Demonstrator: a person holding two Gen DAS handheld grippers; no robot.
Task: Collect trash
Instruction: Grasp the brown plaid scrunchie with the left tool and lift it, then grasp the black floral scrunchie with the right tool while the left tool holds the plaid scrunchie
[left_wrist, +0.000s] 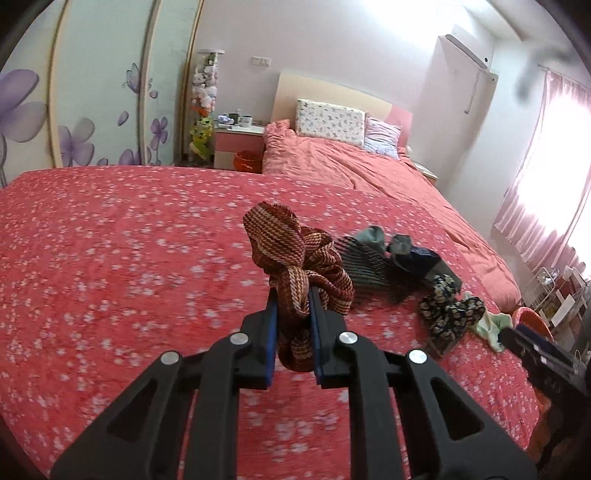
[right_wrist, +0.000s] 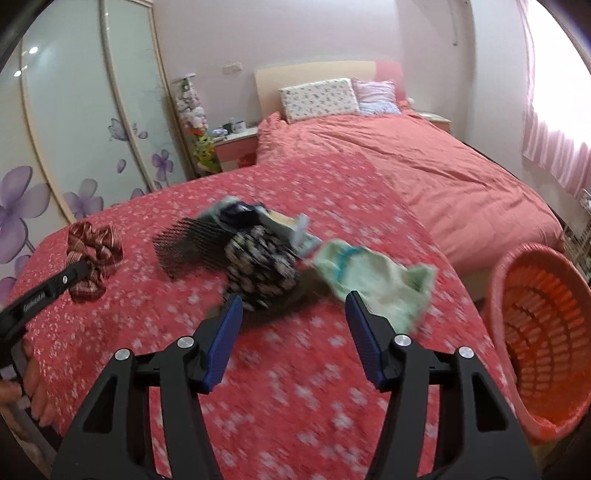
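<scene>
My left gripper (left_wrist: 291, 295) is shut on a crumpled red-brown striped cloth (left_wrist: 291, 251), held just above the pink flowered bedspread (left_wrist: 110, 258). The right wrist view shows the same cloth (right_wrist: 94, 254) at far left in the left gripper (right_wrist: 81, 269). My right gripper (right_wrist: 293, 306) is open above the bedspread with nothing between its blue pads. Just beyond its tips lies a heap: a dark floral cloth (right_wrist: 262, 266), a pale green cloth (right_wrist: 373, 277), a black mesh piece (right_wrist: 192, 240) and more fabric behind.
An orange-pink laundry basket (right_wrist: 495, 280) stands off the bed's right edge, tilted toward me. A second bed with pillows (right_wrist: 317, 96) lies beyond, and a nightstand (right_wrist: 236, 144) and a flowered wardrobe (right_wrist: 92, 110) at left. A person's fingers (right_wrist: 33, 369) show at lower left.
</scene>
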